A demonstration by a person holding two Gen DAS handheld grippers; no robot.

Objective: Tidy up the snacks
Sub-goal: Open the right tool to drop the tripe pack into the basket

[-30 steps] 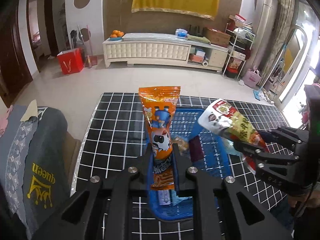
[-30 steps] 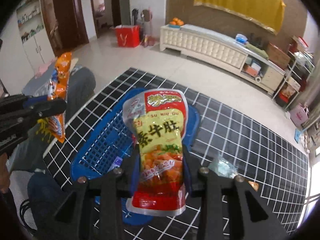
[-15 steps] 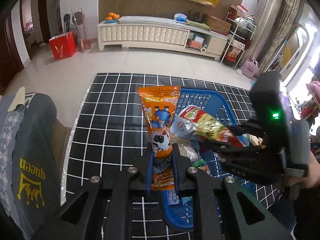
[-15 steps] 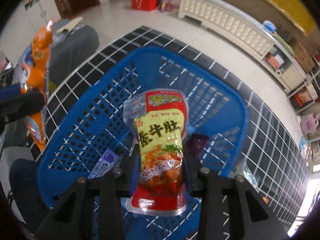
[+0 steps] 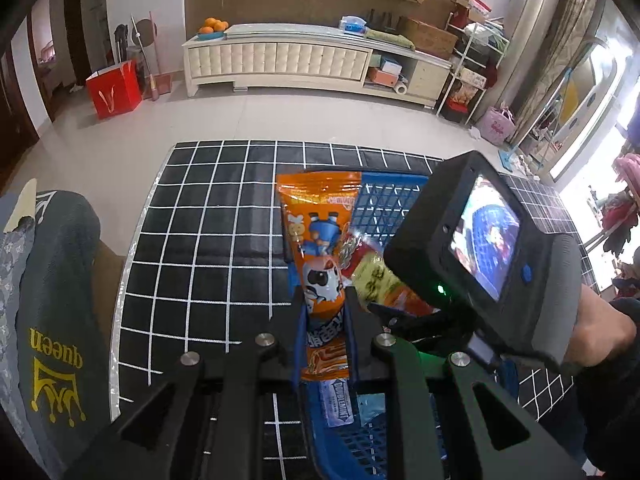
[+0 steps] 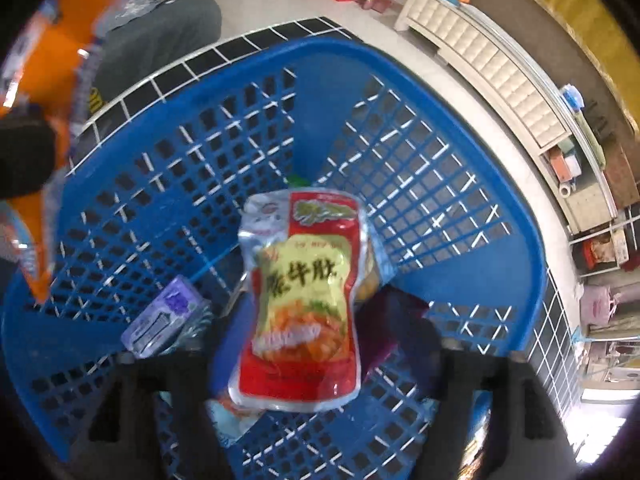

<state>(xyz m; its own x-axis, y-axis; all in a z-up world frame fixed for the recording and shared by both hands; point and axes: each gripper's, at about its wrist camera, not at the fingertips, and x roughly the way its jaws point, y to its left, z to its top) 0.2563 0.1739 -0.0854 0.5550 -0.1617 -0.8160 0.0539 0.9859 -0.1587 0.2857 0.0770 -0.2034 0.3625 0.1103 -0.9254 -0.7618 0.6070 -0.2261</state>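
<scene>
My left gripper (image 5: 323, 306) is shut on an upright orange snack packet (image 5: 320, 240), held over the near left rim of the blue mesh basket (image 5: 380, 200). My right gripper (image 6: 320, 344) points down into the basket (image 6: 400, 80) and its jaws are opening. A red and yellow pouch (image 6: 304, 304) hangs loose between the spread fingers (image 6: 180, 364), and the pads are off it. In the left wrist view that pouch (image 5: 376, 280) shows beside the orange packet, under the right gripper's body (image 5: 472, 248). The orange packet (image 6: 52, 40) is blurred at the right wrist view's left edge.
A purple packet (image 6: 168, 316) and other snacks lie on the basket floor. The basket stands on a black grid mat (image 5: 208, 232). A grey cloth printed "queen" (image 5: 56, 340) lies to the left. A white cabinet (image 5: 280, 60) and a red bag (image 5: 114, 90) stand far back.
The right gripper has come down over the basket and its jaws have spread off the red and yellow pouch. The left gripper has sunk a little, still gripping the orange packet.
</scene>
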